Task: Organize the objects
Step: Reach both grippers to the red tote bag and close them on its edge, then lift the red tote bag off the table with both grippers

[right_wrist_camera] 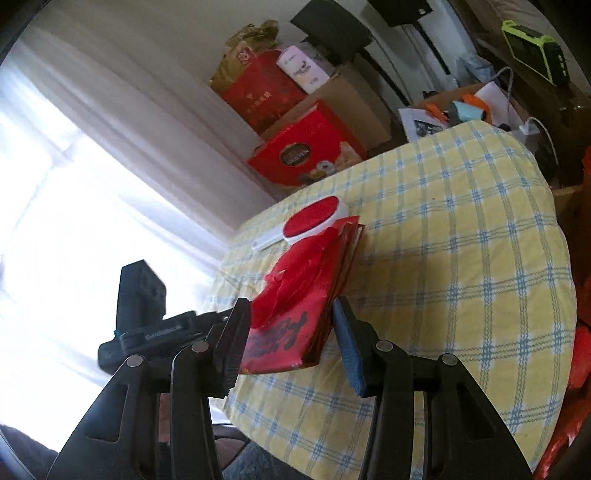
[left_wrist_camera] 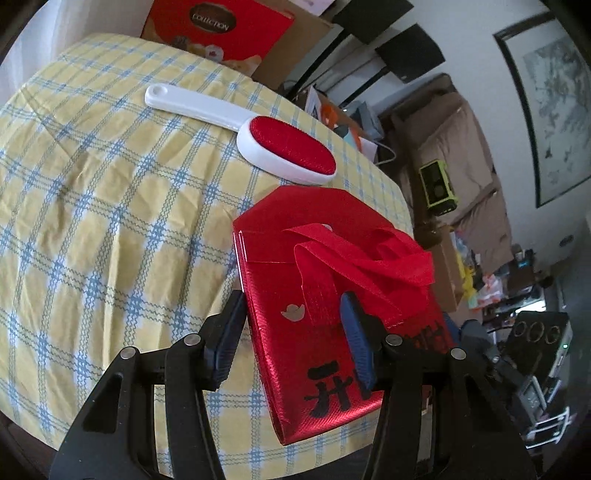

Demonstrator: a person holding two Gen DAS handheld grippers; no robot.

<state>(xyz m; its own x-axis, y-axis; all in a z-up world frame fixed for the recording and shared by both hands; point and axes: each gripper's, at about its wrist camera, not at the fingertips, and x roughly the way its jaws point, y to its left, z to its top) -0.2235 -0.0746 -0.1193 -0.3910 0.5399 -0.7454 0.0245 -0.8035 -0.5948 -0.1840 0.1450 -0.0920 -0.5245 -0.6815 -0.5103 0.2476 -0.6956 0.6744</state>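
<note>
A folded, shiny red gift bag (left_wrist_camera: 288, 354) with red ribbon handles and black characters hangs tilted over the near edge of the checked table (left_wrist_camera: 92, 203). My left gripper (left_wrist_camera: 291, 301) is shut on it, one pad against its left edge and the other on its face. In the right wrist view the same bag (right_wrist_camera: 295, 295) sits between the pads of my right gripper (right_wrist_camera: 292, 306), which press on both of its sides. The left gripper's body (right_wrist_camera: 147, 328) shows to the left. A white lint brush with a red pad (left_wrist_camera: 288, 147) (right_wrist_camera: 314, 221) lies on the cloth just beyond the bag.
The yellow-and-blue cloth (right_wrist_camera: 461, 258) covers a rounded table. A red box (left_wrist_camera: 218, 29) (right_wrist_camera: 306, 151) and cardboard boxes stand past its far edge. A green device (left_wrist_camera: 437, 188) rests on a brown sofa. A bright curtained window (right_wrist_camera: 74, 184) is on the left.
</note>
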